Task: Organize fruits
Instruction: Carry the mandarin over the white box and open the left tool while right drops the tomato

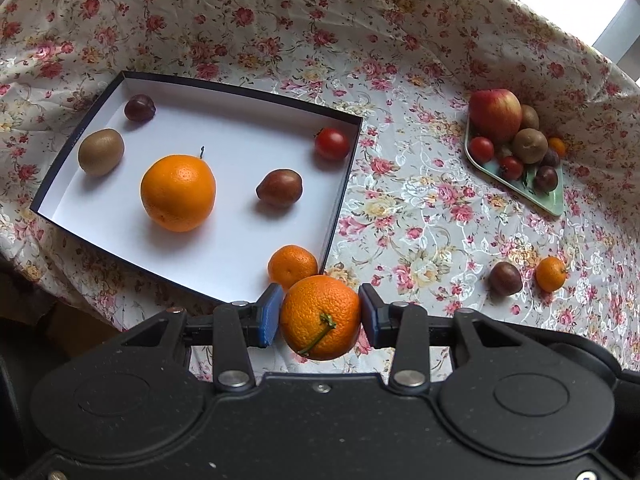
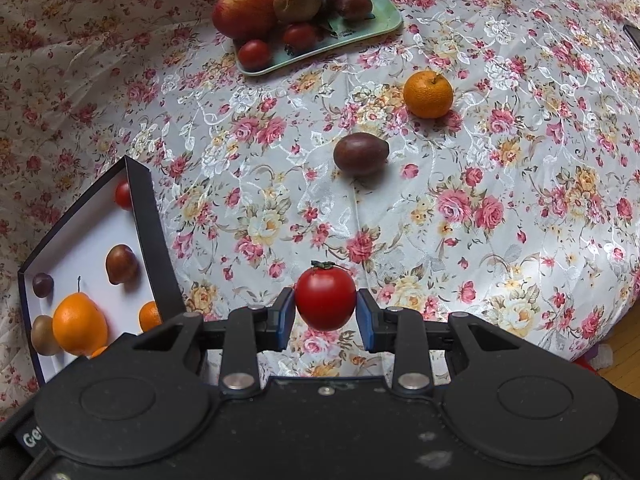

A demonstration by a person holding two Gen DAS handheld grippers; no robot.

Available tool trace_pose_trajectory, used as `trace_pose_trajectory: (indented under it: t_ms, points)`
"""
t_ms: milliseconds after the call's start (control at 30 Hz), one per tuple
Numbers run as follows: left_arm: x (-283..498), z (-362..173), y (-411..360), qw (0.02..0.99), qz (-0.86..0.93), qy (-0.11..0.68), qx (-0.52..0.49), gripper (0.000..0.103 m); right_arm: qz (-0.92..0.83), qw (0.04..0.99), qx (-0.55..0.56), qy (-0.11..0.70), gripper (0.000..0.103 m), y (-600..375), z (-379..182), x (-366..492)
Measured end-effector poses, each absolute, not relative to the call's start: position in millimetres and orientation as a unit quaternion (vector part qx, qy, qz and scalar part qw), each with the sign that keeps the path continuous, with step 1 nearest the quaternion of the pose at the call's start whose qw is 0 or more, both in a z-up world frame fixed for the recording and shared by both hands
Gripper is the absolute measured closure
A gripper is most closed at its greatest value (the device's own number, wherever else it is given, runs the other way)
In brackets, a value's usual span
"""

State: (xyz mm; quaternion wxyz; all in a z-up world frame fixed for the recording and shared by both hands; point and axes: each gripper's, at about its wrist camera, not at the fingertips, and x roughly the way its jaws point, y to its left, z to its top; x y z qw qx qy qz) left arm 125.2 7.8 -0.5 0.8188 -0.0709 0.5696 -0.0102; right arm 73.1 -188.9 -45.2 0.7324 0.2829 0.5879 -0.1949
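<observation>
Left jaws pinching a stemmed orange (image 1: 320, 317), right jaws a glossy red tomato (image 2: 325, 298)

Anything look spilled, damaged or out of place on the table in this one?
Nothing looks damaged or spilled. Two fruits lie loose on the floral cloth, outside both containers: a dark plum and a small orange, between the green tray and the box.

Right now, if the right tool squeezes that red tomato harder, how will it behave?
The glossy round red tomato in the right tool probably has thin, slippery skin and may bruise or split. Held at its widest, it could squirt out. Released on the floral cloth, it would likely roll.
</observation>
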Motion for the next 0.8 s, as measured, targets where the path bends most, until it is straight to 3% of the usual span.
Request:
trace_pose_trajectory:
  t_ms: [800]
  points:
    - [208, -4, 101, 0.811, 0.124, 0.553, -0.142, 0.054, -0.092, 0.799, 0.221, 0.552, 0.069, -109, -18, 155]
